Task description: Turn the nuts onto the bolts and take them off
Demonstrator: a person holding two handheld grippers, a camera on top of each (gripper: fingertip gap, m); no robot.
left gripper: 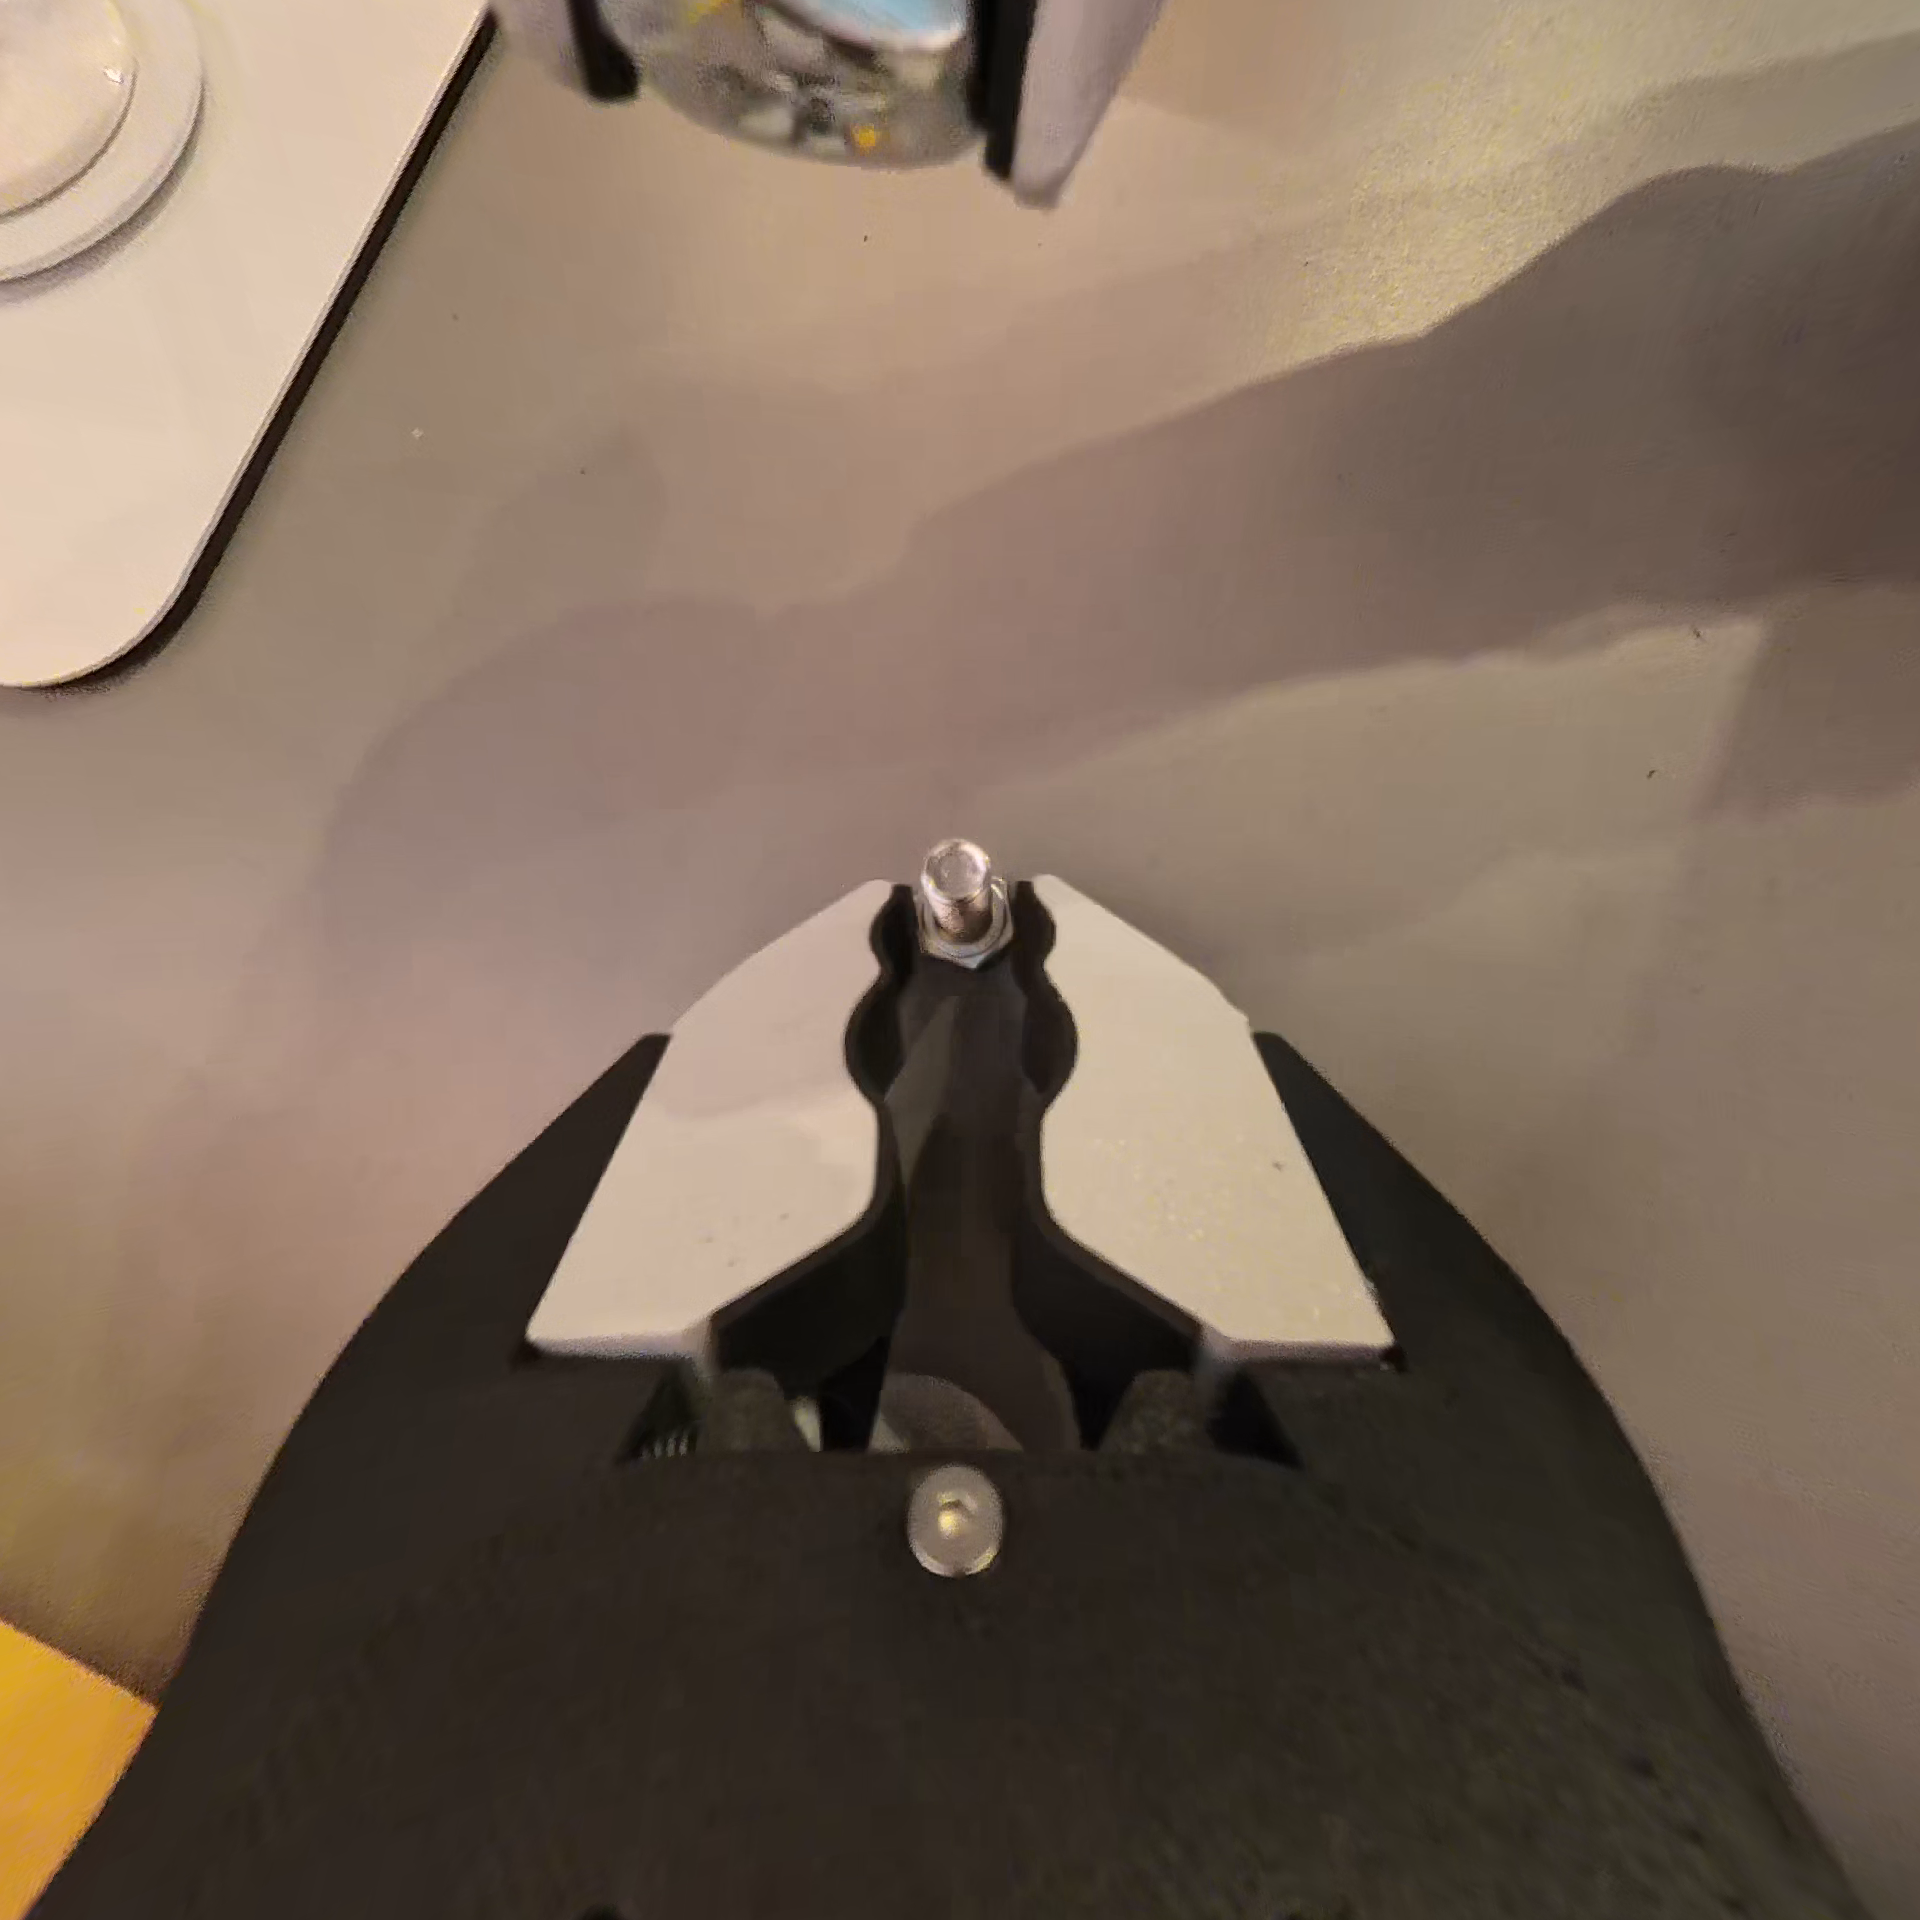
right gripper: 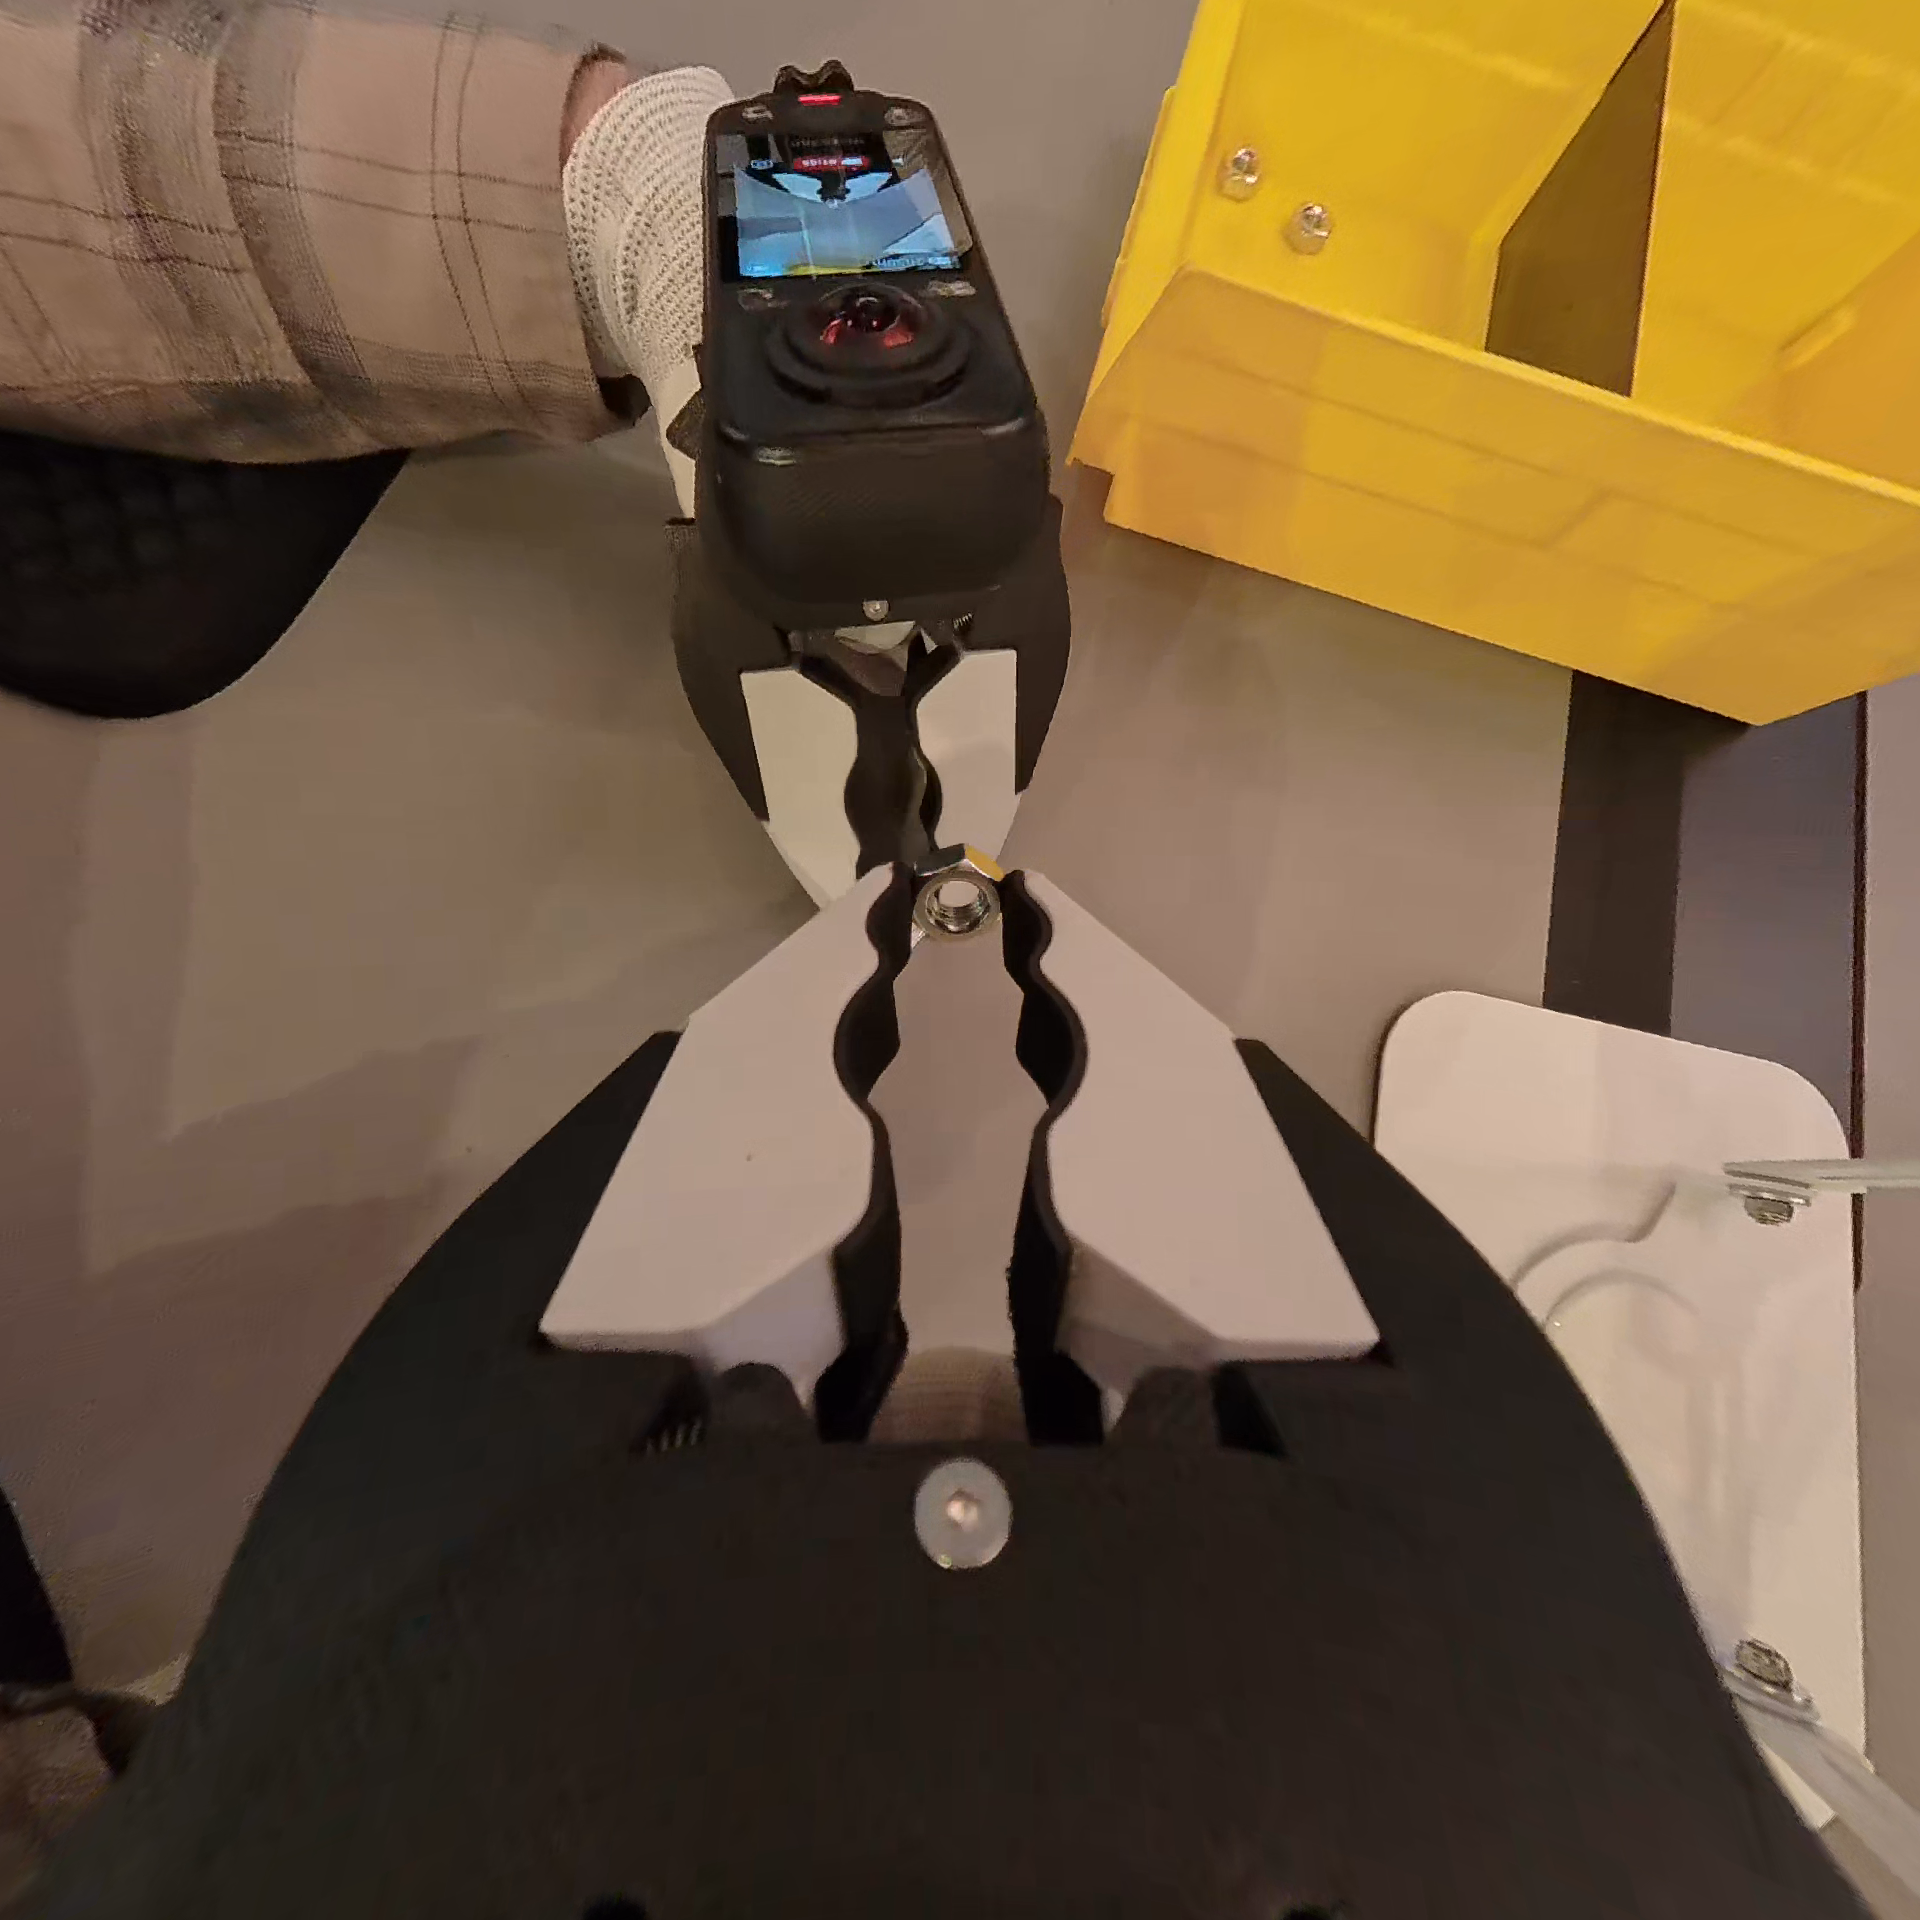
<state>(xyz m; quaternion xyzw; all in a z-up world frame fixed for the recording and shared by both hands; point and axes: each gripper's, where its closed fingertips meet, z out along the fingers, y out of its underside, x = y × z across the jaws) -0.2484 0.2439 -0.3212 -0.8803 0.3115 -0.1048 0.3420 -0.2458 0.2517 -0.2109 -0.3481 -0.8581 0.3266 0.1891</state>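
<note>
Nut (right gripper: 954, 906) pinched in right gripper (right gripper: 951, 902) tips, bore facing bolt (left gripper: 952, 894) clamped in left gripper (left gripper: 956, 914) opposite; threading-on step, w/ next move needing axes lined up, then a twist

Bin (right gripper: 1507, 436) behind tray (right gripper: 1621, 1164), both right of tongs (right gripper: 954, 914).

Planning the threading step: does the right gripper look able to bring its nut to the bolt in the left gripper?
Probably yes. The right gripper pinches the nut at its tips, and the left gripper faces it tip to tip. Nothing lies between them. The bolt sticks out past the left tips.
</note>
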